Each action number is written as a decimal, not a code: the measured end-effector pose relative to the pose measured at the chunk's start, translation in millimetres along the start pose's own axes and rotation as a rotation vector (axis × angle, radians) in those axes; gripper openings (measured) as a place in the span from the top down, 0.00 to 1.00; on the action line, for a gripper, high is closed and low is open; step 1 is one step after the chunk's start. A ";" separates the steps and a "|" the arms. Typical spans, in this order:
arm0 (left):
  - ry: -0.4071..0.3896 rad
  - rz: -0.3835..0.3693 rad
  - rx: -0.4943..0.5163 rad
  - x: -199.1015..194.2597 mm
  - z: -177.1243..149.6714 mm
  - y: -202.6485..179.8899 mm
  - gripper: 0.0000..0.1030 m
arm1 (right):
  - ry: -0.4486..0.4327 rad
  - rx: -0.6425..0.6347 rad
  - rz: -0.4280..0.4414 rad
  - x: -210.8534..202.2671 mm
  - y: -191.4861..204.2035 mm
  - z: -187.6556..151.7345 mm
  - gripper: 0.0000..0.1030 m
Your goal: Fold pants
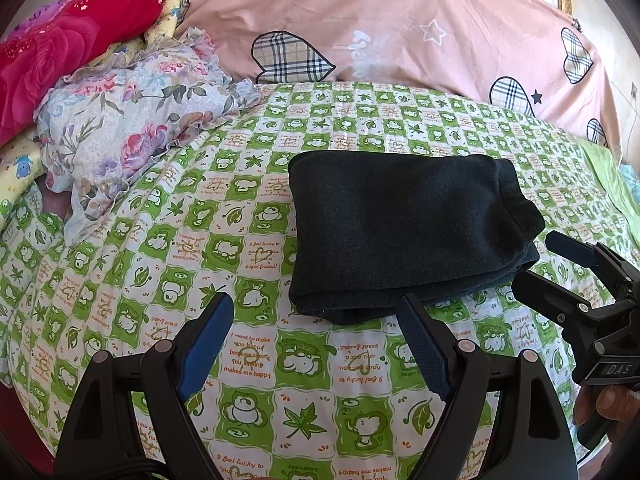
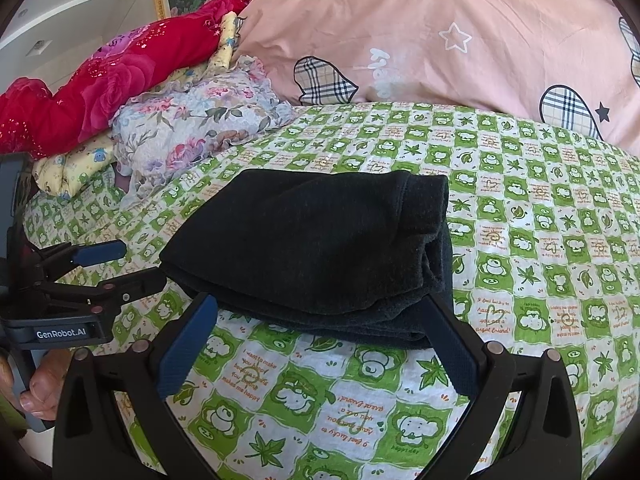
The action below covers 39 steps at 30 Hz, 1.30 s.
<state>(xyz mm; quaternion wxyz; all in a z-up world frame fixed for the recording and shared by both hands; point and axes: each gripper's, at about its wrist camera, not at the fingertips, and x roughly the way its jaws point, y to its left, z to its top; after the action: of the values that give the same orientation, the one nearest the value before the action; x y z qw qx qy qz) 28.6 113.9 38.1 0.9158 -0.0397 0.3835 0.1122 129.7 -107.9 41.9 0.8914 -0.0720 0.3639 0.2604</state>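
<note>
The dark pants (image 1: pixel 400 232) lie folded into a compact rectangular bundle on the green-and-white checked bedsheet (image 1: pixel 248 360); they also show in the right wrist view (image 2: pixel 316 248). My left gripper (image 1: pixel 316 308) is open and empty, its fingertips just short of the bundle's near edge. My right gripper (image 2: pixel 320 308) is open and empty, its fingertips at the bundle's near edge. The right gripper also shows in the left wrist view (image 1: pixel 540 260), open beside the bundle's right end. The left gripper shows in the right wrist view (image 2: pixel 132 264), open by the bundle's left corner.
A floral quilt (image 1: pixel 132 120) and a red rose-patterned blanket (image 1: pixel 60 48) are piled at the left back. A large pink duvet (image 1: pixel 400 20) with plaid hearts lies along the back. The sheet (image 2: pixel 360 420) spreads around the bundle.
</note>
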 end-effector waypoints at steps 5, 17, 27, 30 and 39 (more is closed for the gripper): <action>-0.002 0.000 0.000 0.6 1.5 0.1 0.18 | 0.000 -0.001 -0.001 -0.1 0.5 -0.2 0.02; -0.004 0.000 -0.003 -0.6 4.2 0.1 0.18 | -0.007 -0.001 -0.001 -1.9 0.1 2.9 0.02; -0.004 -0.001 -0.004 -1.0 4.5 0.4 0.18 | -0.012 0.004 -0.006 -3.1 0.4 4.0 0.02; -0.005 0.001 -0.008 -1.6 4.7 0.9 0.18 | -0.013 0.004 -0.005 -3.0 0.7 3.9 0.02; -0.006 0.002 -0.008 -1.4 5.5 1.3 0.18 | -0.014 0.005 -0.006 -2.7 0.2 5.1 0.02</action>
<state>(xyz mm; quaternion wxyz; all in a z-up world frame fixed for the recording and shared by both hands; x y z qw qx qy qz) 31.1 115.8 43.0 0.9168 -0.0425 0.3801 0.1146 131.1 -107.2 47.4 0.8949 -0.0693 0.3582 0.2572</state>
